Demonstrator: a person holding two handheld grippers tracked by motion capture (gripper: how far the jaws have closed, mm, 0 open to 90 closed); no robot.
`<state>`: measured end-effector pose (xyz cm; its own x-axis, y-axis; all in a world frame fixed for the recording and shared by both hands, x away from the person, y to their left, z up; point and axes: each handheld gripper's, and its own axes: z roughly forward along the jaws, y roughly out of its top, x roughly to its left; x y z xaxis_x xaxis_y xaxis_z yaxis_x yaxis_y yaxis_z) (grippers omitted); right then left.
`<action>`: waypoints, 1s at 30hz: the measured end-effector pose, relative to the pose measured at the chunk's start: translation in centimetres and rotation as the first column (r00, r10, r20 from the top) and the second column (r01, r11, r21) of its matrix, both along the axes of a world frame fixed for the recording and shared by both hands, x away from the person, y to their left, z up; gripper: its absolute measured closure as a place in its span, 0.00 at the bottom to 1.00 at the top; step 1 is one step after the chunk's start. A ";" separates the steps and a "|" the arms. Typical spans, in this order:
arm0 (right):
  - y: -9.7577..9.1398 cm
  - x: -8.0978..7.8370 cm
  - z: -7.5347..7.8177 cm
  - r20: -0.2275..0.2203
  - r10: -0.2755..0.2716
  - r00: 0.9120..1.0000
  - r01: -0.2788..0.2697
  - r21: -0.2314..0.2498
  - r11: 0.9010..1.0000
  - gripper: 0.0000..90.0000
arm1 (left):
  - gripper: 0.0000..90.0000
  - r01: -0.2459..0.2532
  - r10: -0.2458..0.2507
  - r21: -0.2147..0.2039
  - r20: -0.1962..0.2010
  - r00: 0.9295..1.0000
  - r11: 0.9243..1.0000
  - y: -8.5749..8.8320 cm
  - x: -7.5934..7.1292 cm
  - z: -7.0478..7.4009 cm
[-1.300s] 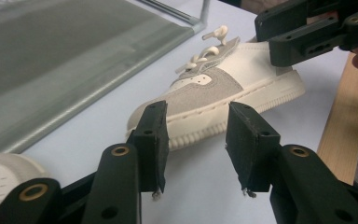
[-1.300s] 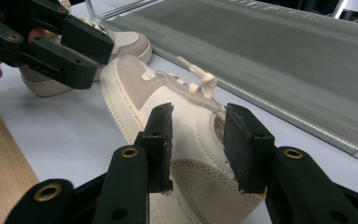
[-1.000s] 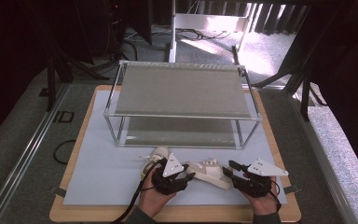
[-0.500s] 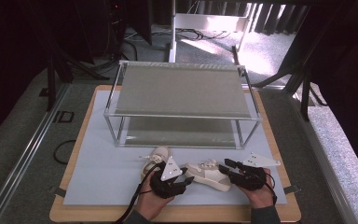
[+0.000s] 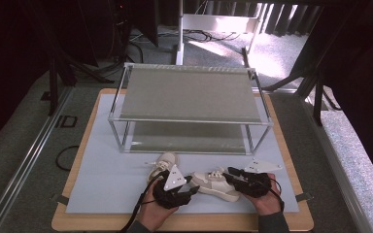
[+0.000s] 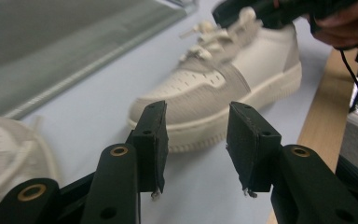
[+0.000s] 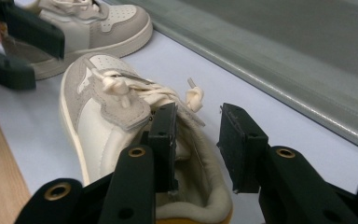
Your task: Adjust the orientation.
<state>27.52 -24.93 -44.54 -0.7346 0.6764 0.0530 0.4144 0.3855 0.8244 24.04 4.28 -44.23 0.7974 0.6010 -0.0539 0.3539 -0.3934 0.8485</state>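
A white and grey sneaker (image 5: 213,187) (image 6: 223,88) (image 7: 98,130) lies on the blue mat between my two grippers, toe to the left. My left gripper (image 5: 190,188) (image 6: 193,140) is open just short of the toe; its jaws have just been opening with nothing between them. My right gripper (image 5: 230,173) (image 7: 198,149) is at the heel end. One jaw is inside the shoe's opening and the other outside the padded collar. These jaws have just been closing, and a gap still shows at the outer pad. A second sneaker (image 5: 165,160) (image 7: 98,23) lies behind the left gripper.
A two-tier rack (image 5: 189,92) with metal posts stands at the back of the mat (image 5: 102,174). Its lower shelf edge runs close behind the shoes. The wooden board's front edge (image 5: 184,224) is just beneath both hands.
The right gripper has moved left onto the heel end of the near sneaker and its jaws have narrowed. The left gripper has stayed in place by the toe.
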 end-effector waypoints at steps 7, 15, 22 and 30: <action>0.4 -0.7 0.3 0.016 0.044 0.999 -0.043 -0.020 0.999 0.73 | 0.62 -0.037 0.038 -0.015 0.047 0.998 0.999 2.2 -0.5 1.7; 0.8 -1.6 0.4 0.037 0.122 0.992 -0.120 -0.049 0.992 0.72 | 0.62 -0.127 0.129 -0.036 0.061 0.990 0.991 5.3 -0.5 2.4; 1.0 -0.9 0.0 0.012 0.175 0.985 -0.174 -0.054 0.983 0.64 | 0.61 -0.197 0.201 -0.059 0.073 0.977 0.979 8.0 -0.6 3.2; 0.7 0.1 -0.3 -0.060 0.207 0.976 -0.208 0.002 0.978 0.64 | 0.60 -0.230 0.238 -0.089 0.089 0.967 0.969 10.0 -1.0 3.9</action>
